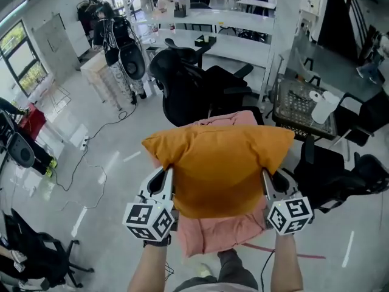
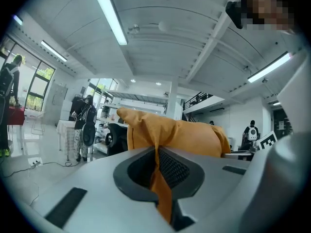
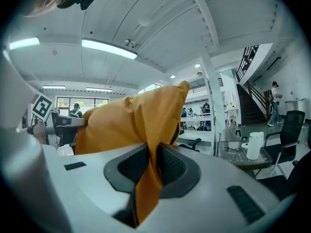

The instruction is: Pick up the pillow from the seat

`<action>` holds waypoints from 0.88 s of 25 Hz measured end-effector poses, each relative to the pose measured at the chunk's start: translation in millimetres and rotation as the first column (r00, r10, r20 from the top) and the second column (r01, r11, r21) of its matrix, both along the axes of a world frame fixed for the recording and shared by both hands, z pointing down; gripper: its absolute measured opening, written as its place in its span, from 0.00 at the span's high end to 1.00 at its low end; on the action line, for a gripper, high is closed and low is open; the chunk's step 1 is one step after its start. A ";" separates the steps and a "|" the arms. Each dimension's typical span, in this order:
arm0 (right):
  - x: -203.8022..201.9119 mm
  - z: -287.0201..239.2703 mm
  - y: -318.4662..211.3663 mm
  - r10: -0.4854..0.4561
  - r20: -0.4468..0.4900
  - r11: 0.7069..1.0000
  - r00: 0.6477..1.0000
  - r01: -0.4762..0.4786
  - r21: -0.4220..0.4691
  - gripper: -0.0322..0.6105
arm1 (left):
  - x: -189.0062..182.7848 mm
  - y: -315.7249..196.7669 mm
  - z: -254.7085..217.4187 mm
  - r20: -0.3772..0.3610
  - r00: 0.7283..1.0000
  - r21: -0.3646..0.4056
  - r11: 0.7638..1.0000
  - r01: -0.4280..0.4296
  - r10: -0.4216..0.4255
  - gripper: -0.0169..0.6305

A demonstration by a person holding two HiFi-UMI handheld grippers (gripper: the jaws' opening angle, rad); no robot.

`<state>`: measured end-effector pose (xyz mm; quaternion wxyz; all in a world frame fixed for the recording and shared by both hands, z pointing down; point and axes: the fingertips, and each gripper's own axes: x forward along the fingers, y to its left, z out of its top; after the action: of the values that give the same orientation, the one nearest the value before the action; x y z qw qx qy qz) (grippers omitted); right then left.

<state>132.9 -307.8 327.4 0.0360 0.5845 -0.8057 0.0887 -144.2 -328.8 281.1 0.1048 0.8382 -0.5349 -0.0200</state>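
Note:
An orange pillow [image 1: 220, 166] hangs in the air in front of me, held flat between both grippers. My left gripper [image 1: 168, 176] is shut on the pillow's left edge; in the left gripper view the orange fabric [image 2: 160, 178] is pinched between the pads. My right gripper [image 1: 265, 178] is shut on the right edge, with the cloth [image 3: 148, 178] squeezed between its pads. A pink pillow [image 1: 222, 233] lies under the orange one, on a seat that is mostly hidden.
Black office chairs [image 1: 188, 84] stand just beyond the pillow. A wire basket table [image 1: 298, 111] with a white kettle [image 1: 322, 107] is to the right, another black chair [image 1: 340, 175] at right. White desks [image 1: 213, 23] run along the back. Cables cross the grey floor [image 1: 103, 163].

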 end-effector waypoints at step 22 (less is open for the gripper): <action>-20.8 -142.5 75.1 0.016 -0.033 0.981 0.999 -0.009 0.191 0.85 | -23.2 77.6 -130.1 -0.040 0.999 0.148 0.989 -0.001 0.007 0.94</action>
<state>112.1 -232.7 184.9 -0.0071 0.5918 -0.8061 0.0011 -167.4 -251.1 151.1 0.0531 0.8441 -0.5281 -0.0761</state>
